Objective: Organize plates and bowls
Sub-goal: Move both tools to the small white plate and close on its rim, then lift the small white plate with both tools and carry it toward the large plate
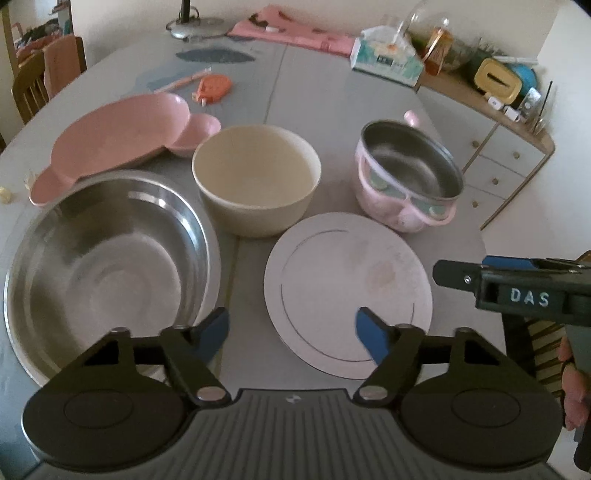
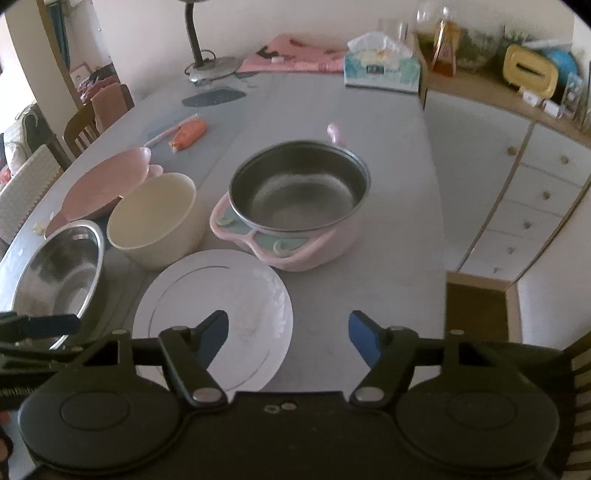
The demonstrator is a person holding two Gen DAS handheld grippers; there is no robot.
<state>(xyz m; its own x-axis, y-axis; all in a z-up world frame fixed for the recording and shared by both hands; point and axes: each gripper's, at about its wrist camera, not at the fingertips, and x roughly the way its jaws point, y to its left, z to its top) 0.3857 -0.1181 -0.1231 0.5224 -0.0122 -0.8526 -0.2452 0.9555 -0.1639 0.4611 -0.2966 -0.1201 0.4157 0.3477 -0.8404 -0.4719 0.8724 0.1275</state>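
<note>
A white plate [image 1: 347, 291] lies at the table's near edge; it also shows in the right wrist view [image 2: 218, 314]. Behind it stand a cream bowl [image 1: 256, 177], a large steel bowl [image 1: 107, 266], a pink shaped plate [image 1: 122, 136] and a pink bowl with a steel liner [image 1: 406, 177]. In the right wrist view these are the cream bowl [image 2: 155, 218], steel bowl [image 2: 55, 273], pink plate [image 2: 103, 184] and pink steel-lined bowl [image 2: 295, 210]. My left gripper [image 1: 291, 332] is open and empty above the plate's near left rim. My right gripper [image 2: 288, 338] is open and empty just right of the plate.
An orange item [image 1: 214, 86], a tissue box [image 1: 388, 59], a lamp base [image 1: 195, 27] and a pink cloth [image 1: 295, 33] sit at the table's far side. A white drawer cabinet [image 2: 517, 206] stands right of the table. A chair [image 1: 33, 85] is far left.
</note>
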